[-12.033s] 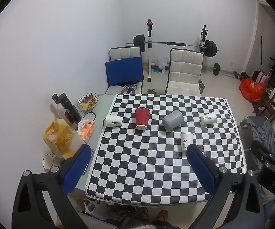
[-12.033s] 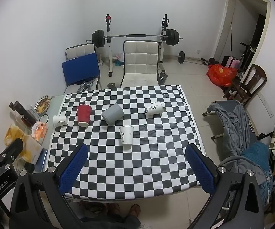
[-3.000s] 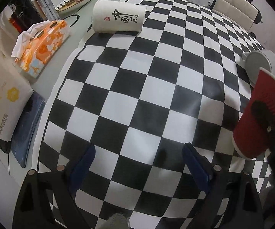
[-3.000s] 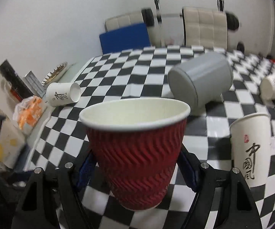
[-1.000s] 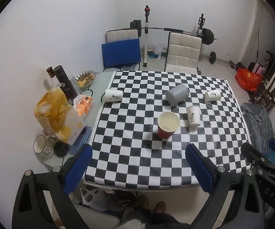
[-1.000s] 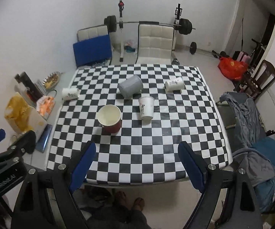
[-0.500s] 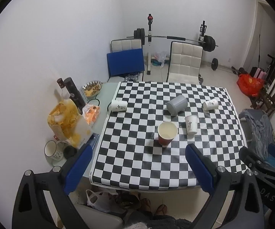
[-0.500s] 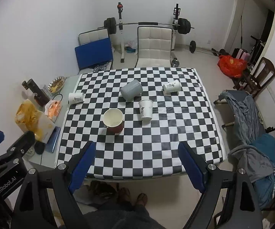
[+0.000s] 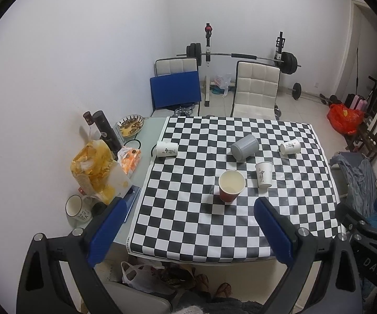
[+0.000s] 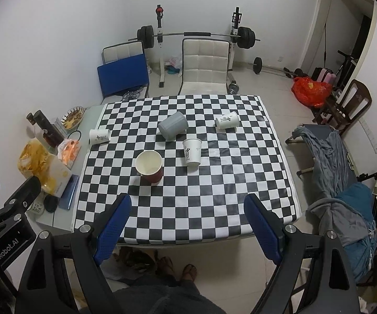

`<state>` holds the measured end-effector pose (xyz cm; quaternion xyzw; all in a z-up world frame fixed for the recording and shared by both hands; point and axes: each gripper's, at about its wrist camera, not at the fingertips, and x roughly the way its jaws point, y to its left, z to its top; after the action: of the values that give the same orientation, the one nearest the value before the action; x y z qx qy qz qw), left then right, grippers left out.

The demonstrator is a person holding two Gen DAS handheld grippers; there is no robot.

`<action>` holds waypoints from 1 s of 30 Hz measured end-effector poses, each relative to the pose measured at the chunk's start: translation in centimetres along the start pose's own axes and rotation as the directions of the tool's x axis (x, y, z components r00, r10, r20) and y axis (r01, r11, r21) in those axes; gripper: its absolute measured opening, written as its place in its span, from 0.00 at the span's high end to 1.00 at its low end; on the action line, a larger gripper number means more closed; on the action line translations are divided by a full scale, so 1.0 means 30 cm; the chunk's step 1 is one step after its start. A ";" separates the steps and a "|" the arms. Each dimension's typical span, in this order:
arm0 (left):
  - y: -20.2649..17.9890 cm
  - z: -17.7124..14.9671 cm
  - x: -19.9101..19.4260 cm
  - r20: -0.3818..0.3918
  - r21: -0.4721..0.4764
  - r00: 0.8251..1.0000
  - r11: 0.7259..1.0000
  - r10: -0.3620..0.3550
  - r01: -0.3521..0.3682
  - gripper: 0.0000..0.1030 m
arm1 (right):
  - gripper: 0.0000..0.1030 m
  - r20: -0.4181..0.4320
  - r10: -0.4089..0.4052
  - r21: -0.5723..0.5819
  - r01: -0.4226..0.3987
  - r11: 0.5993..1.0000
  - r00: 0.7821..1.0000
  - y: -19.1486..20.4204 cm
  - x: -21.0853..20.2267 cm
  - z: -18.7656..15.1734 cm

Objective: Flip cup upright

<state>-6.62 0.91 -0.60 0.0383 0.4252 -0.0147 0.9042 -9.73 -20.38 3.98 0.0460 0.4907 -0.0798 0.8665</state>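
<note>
A red paper cup stands upright, mouth up, near the middle of the checkered table. My left gripper is open and empty, held high above the table's near edge. My right gripper is also open and empty, high above the near edge. A white cup stands upside down to the right of the red cup. A grey cup lies on its side behind them. Two white cups lie on their sides at the left and right.
A snack bag, dark bottles, an orange packet, a mug and a food plate crowd the table's left strip. Chairs and a barbell rack stand behind. Clothes on a chair are at the right.
Both grippers have pulled a little further back and up from the table. The red cup, held by my right gripper three seconds ago, stands free and upright.
</note>
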 end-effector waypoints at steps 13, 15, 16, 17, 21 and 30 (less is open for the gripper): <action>0.004 0.002 -0.005 0.003 0.001 1.000 1.000 -0.001 0.001 0.03 | 0.13 0.022 -0.015 0.005 0.015 1.000 1.000 -0.011 -0.040 0.003; 0.000 0.002 -0.004 -0.001 0.000 1.000 1.000 0.000 0.000 0.03 | 0.13 0.023 -0.017 0.005 0.016 1.000 1.000 -0.010 -0.041 0.004; 0.001 0.002 -0.004 -0.001 -0.001 1.000 1.000 -0.001 0.001 0.03 | 0.13 0.024 -0.021 0.004 0.020 1.000 0.999 -0.008 -0.045 0.006; 0.000 0.000 -0.005 0.001 -0.001 1.000 1.000 0.000 0.000 0.03 | 0.13 0.025 -0.022 0.003 0.022 1.000 0.999 -0.004 -0.051 0.009; -0.002 -0.001 -0.005 0.003 -0.001 1.000 1.000 0.002 -0.002 0.03 | 0.13 0.023 -0.020 0.002 0.020 1.000 1.000 -0.002 -0.053 0.010; -0.004 0.007 -0.019 0.006 -0.006 1.000 1.000 -0.002 0.002 0.03 | 0.13 0.029 -0.022 0.006 0.022 1.000 0.999 0.002 -0.058 0.005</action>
<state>-6.82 0.78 -0.04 0.0353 0.4224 -0.0144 0.9056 -10.48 -20.17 5.55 0.0418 0.4782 -0.0914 0.8725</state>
